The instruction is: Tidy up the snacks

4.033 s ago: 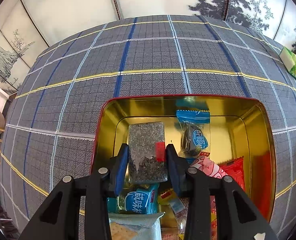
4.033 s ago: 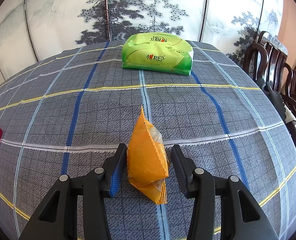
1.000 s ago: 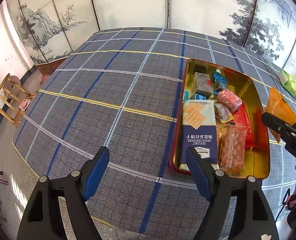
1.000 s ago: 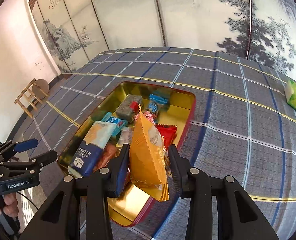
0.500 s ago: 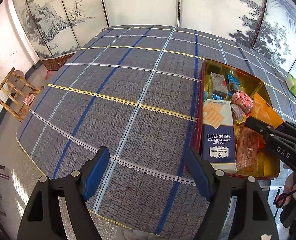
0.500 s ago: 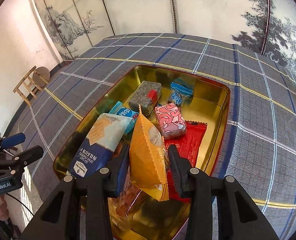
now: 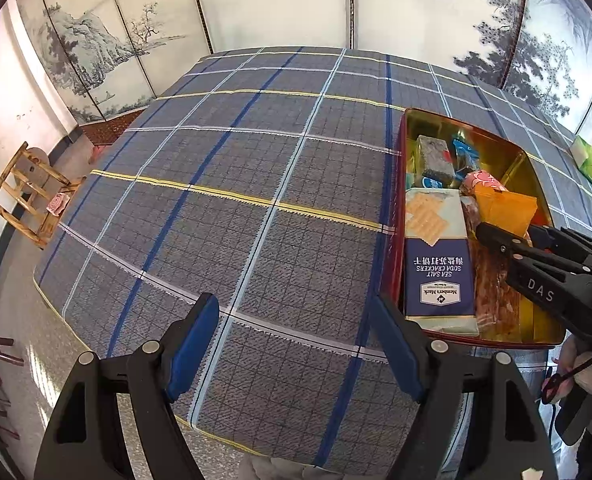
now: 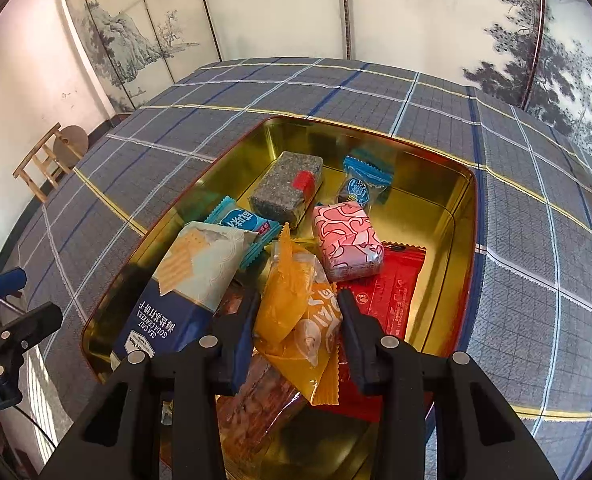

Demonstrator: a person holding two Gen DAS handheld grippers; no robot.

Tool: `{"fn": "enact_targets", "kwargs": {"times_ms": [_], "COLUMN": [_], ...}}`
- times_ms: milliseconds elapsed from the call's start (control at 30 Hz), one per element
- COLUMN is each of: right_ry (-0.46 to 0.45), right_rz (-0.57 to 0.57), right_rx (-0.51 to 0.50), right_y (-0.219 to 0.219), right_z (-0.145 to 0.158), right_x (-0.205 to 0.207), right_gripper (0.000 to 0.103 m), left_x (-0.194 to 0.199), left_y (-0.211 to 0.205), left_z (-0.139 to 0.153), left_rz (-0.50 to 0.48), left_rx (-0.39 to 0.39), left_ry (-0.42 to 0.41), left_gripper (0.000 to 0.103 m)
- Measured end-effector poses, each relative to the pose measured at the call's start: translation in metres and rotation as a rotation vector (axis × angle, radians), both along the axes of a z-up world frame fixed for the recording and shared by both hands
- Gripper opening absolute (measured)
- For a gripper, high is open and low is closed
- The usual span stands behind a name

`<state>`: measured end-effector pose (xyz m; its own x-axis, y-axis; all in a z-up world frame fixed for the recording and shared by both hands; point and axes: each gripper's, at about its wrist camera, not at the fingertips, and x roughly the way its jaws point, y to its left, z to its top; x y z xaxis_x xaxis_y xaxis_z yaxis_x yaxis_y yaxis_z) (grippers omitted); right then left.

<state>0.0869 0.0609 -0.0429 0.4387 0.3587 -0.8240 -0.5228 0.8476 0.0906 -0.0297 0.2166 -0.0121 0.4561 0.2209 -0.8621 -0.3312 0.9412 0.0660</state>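
Painted folding screens with ink pines stand behind a tabletop draped in woven grey plaid cloth crossed by blue, white and yellow lines. At 3 o'clock in the left wrist view sits a rectangular, round-cornered tin tray, glossy gold inside with a red rim. Within it lie a navy-and-pale soda cracker pack, a flat red foil sachet, a pink swirl-patterned bar and a speckled grey block. The right gripper has its jaws pinched on a crinkly orange plastic snack packet, low over the tray's near end. The left gripper hovers with jaws spread wide, holding nothing.
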Motion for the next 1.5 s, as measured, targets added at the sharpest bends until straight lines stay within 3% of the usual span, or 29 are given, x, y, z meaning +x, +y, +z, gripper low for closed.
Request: {"fn": "enact_targets", "kwargs": {"times_ms": [167, 267, 333, 733, 1067, 1300, 1500], "right_ry": [-0.002, -0.005, -0.015, -0.111, -0.174, -0.135, -0.18], "right_rz": [-0.003, -0.016, -0.012, -0.071, -0.109, -0.12, -0.16], "right_rx": [-0.001, 0.009, 0.019, 0.037, 0.032, 0.018, -0.007], "right_y": [0.001, 0.001, 0.0, -0.018, -0.04, -0.047, -0.056], "right_z": [-0.001, 0.0, 0.004, 0.042, 0.063, 0.058, 0.061], "right_x": [-0.001, -0.004, -0.007, -0.034, -0.066, -0.076, -0.081], "right_gripper": [0.041, 0.046, 0.063, 0.098, 0.103, 0.103, 0.103], "left_x": [-0.001, -0.002, -0.002, -0.006, -0.006, -0.007, -0.006], "left_y": [-0.003, -0.004, -0.006, -0.019, -0.035, -0.043, -0.048], "left_z": [-0.001, 0.0, -0.001, 0.005, 0.006, 0.007, 0.006], "left_rz": [-0.007, -0.008, -0.01, -0.031, -0.053, -0.063, -0.069], "left_rx": [0.0, 0.003, 0.002, 0.017, 0.015, 0.022, 0.03], "left_ry": [0.003, 0.005, 0.007, -0.003, -0.001, 0.003, 0.01], "left_gripper": [0.076, 0.076, 0.076, 0.076, 0.076, 0.076, 0.076]}}
